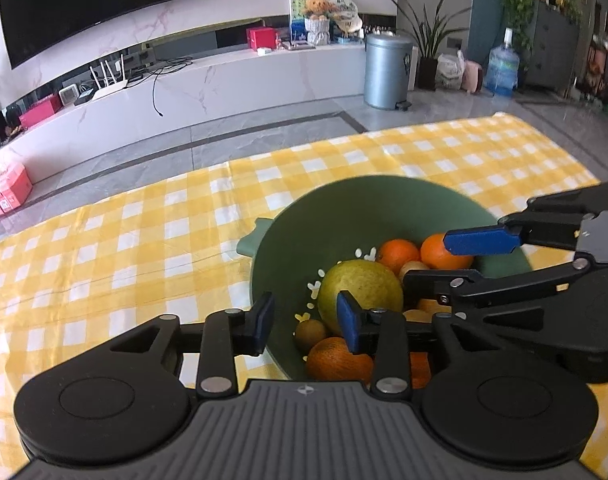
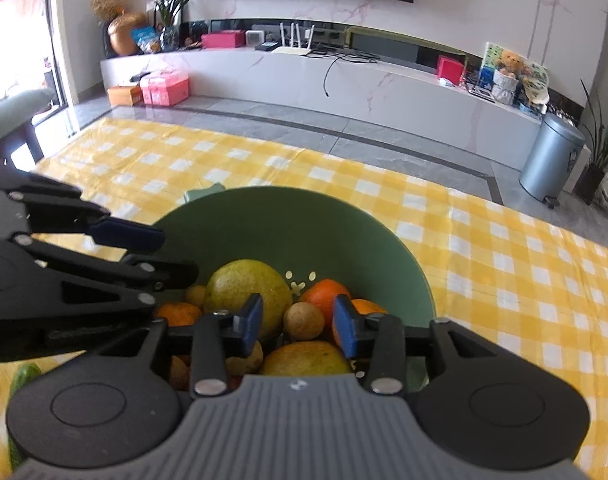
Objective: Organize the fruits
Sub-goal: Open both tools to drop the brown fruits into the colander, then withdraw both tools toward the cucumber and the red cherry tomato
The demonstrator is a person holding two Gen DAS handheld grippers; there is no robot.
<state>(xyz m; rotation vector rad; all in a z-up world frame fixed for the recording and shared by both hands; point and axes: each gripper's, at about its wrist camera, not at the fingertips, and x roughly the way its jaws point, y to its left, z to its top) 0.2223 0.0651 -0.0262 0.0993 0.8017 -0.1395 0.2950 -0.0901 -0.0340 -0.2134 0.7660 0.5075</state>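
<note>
A green colander bowl [image 1: 344,208] [image 2: 283,220] stands on the checked cloth and holds several fruits. Among them are a large yellow-green fruit [image 1: 360,292] [image 2: 243,288], oranges [image 1: 398,254] [image 2: 324,296] and small brown round fruits [image 1: 310,332] [image 2: 304,320]. My left gripper [image 1: 306,320] [image 2: 151,252] is open astride the bowl's near left rim, one finger outside and one inside, pads off the rim. My right gripper [image 2: 296,320] [image 1: 452,260] hangs open over the fruit on the bowl's right side, with a small brown fruit below the gap and nothing gripped.
A yellow-and-white checked tablecloth [image 1: 143,248] covers the table, whose far edge drops to a grey tiled floor. A green object [image 2: 23,372] lies at the near left of the right wrist view. A grey bin [image 1: 388,72] and a TV bench stand well beyond.
</note>
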